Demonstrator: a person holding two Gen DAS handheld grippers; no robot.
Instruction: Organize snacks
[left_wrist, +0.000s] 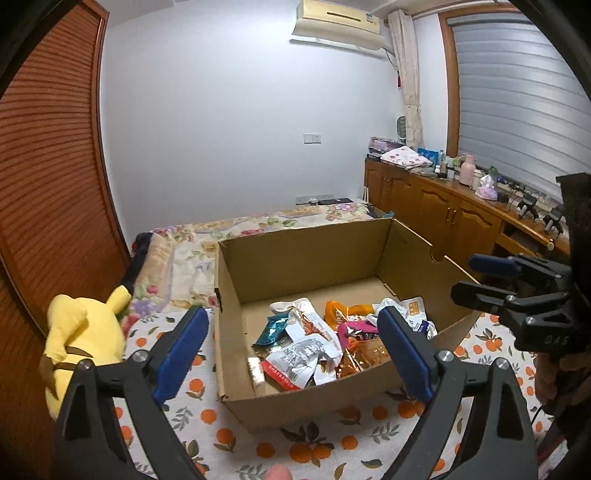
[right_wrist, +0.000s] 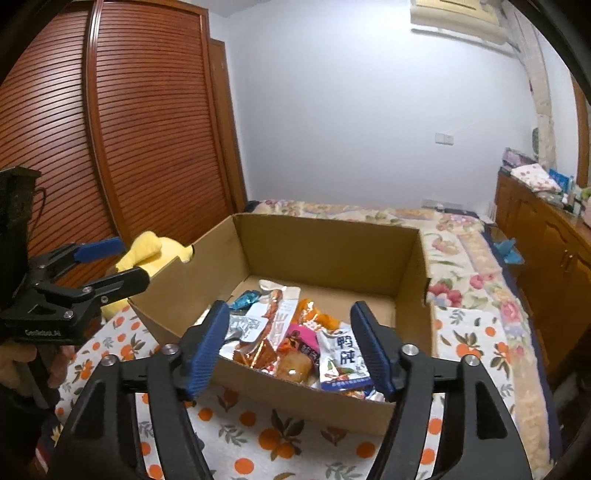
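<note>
White wall, louvred wardrobe, blinds.

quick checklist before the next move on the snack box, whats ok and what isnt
1. Left gripper jaws open and empty: ok.
2. Right gripper jaws open and empty: ok.
3. Snack packets all lying inside the cardboard box: ok.
4. Packets sorted: not ok, they lie in a mixed heap at the near end.
5. Box flat on the orange-print cloth: ok.
6. Any snacks left outside the box: cannot tell, none in view.
</note>
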